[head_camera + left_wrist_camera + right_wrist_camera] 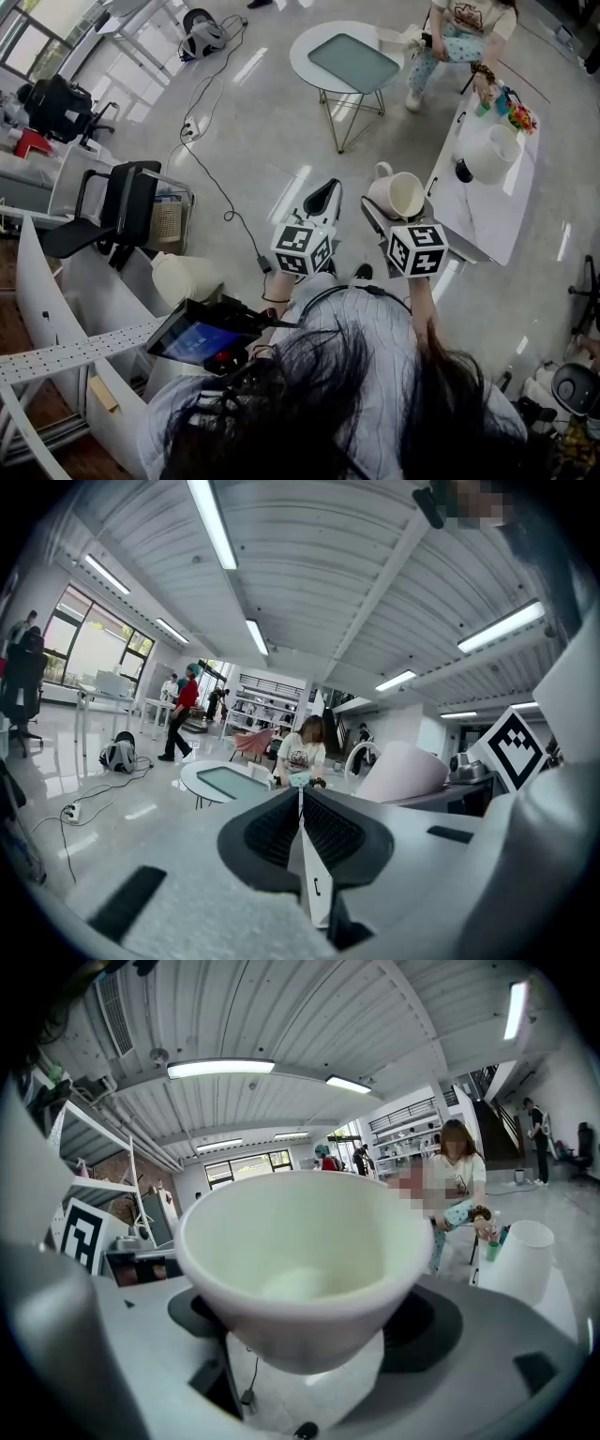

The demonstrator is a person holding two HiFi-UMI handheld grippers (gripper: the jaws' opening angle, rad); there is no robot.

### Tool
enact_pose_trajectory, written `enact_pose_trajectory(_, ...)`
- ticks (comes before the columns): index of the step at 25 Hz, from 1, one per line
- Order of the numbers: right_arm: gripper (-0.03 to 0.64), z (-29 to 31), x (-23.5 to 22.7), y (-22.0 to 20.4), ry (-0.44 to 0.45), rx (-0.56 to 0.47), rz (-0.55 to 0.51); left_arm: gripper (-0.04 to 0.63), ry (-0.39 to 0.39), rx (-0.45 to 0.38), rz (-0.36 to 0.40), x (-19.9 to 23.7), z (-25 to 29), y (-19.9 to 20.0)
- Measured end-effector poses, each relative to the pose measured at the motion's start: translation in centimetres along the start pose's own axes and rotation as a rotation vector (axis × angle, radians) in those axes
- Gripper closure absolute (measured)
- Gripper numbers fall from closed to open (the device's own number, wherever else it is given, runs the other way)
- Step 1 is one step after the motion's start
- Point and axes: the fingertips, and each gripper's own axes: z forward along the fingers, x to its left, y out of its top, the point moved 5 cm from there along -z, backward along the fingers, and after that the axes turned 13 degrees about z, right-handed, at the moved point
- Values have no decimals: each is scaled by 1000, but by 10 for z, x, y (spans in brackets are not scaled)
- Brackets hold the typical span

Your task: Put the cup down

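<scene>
The right claw [382, 212] stands wide, clamped on a white cup [401, 194] held in the air and tipped mouth-back toward the person, just beside the near edge of the long white desk [487, 220]. Farther along the desk stand a white bucket [492, 150] and colourful bits [512, 109]. The left claw [325, 197] is pressed together, empty. A round table [352, 61] stands beyond.

1. under you, a glossy grey floor [272, 112] with a black cable [208, 173] across it.
2. ahead of you, a round white table [305, 47]; at your right, a long white table [497, 220].
3. at your left, a black office chair [122, 206] and bright windows [23, 42].
4. strip lights [214, 527] run along the ribbed ceiling [309, 583].
</scene>
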Motion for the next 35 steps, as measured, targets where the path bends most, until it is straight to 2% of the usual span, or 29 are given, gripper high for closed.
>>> enact_pose_trajectory(13, 176, -13, -28, -10, 44, 53, -53, 575, 34, -2, 9, -35, 18, -6)
enact_pose_trajectory(19, 176, -11, -40, -14, 66, 78, -63, 575, 54, 27, 3, -43, 22, -17)
enact_pose_trajectory(25, 176, -2, -44, -21, 75, 109, -64, 575, 68, 30, 6, -38, 29, -16)
enact_pose_trajectory(35, 176, 35, -59, -4, 82, 125, -56, 575, 74, 41, -1, -10, 68, -18)
